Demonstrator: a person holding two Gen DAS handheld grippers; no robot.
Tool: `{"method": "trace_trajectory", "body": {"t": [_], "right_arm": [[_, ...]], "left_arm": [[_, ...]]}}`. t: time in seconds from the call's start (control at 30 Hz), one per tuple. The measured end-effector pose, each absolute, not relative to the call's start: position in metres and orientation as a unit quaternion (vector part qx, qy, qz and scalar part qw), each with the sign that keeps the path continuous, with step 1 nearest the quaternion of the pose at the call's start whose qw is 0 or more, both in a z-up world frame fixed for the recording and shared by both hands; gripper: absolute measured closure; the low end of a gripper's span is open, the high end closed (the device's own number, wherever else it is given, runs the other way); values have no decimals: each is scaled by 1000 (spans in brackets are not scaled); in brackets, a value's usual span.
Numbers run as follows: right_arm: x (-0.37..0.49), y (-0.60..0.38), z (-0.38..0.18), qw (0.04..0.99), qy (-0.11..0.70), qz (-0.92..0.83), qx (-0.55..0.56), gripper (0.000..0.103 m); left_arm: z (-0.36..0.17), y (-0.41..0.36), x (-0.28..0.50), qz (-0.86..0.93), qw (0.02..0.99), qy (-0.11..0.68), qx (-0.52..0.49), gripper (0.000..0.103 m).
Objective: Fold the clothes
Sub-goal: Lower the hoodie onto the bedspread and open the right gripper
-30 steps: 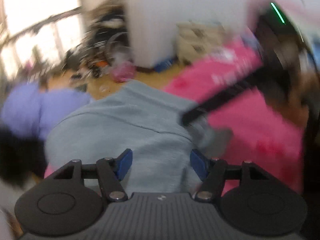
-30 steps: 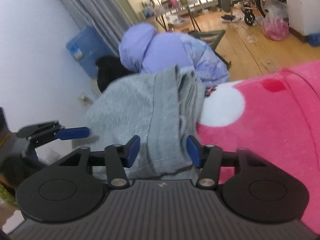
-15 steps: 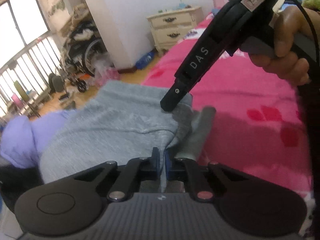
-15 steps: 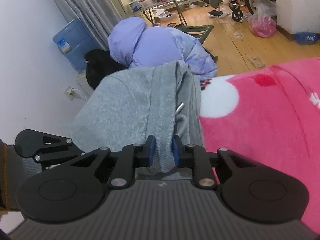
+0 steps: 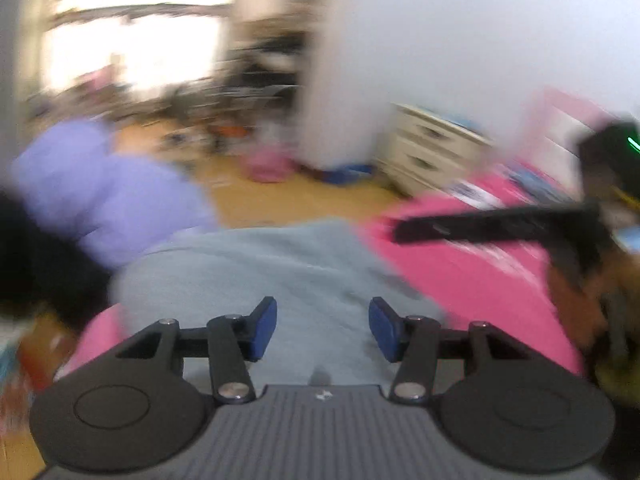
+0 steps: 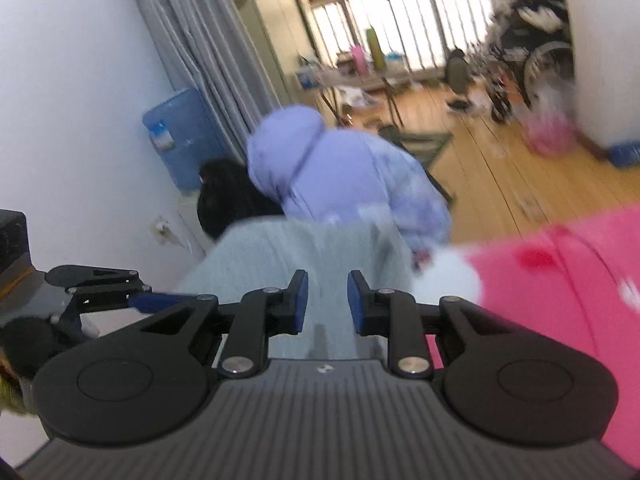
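Both sets of jaws stand apart and hold nothing: the left gripper (image 5: 322, 328) wide, the right gripper (image 6: 327, 300) narrower, each just over the grey garment (image 5: 256, 268). It lies bunched at the bed (image 5: 480, 280) edge on the pink blanket, where both can reach a hem.

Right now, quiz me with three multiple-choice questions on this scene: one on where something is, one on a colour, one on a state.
1. Where does the grey garment lie?
A. on the floor
B. on the pink blanket
C. on the dresser

2. What colour is the puffy jacket?
A. lilac
B. green
C. red

3. What state is the left hand-held gripper in?
A. shut on the garment
B. open
C. out of view

Answers:
1 B, pink shows beside the grey cloth.
2 A, it reads pale purple in both views.
3 B, its blue pads stand wide apart.
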State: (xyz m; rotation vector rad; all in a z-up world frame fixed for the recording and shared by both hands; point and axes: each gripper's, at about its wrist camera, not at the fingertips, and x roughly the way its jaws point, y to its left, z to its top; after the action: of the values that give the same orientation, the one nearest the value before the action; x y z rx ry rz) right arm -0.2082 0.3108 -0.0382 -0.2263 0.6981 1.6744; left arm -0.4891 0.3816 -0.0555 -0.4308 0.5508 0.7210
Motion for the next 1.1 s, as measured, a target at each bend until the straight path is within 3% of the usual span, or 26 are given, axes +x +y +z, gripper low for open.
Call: {"method": "trace_trajectory", "body": {"t": [0.07,0.23,0.47,0.63,0.67,0.9,1.1], "right_arm": [[-217,341,-49,605,296,731,-111,81],[-212,381,-100,620,317,700,-157,85],[-192,383,-78,604,333,719,-88,82],[-187,416,-114,610,370,691,-117,84],[-184,415,-110,609,377,689,-113,80],[-180,343,-61,600,359,708,-100,80],[-208,344,-96,593,383,690,-163,81]], "left_arm": [[-75,402,-499,384,854,260,-238,56],[-107,405,-517,393,843,248,-270,56],[-71,434,-507,412,857,177,-254,42],[-110,470,-493,439,832,221,-257,48],[-106,471,-491,437,834,226,-250,48],[-63,439,-507,428,844,206,-250,42],[-70,409,-505,405,846,222,-265,45]]}}
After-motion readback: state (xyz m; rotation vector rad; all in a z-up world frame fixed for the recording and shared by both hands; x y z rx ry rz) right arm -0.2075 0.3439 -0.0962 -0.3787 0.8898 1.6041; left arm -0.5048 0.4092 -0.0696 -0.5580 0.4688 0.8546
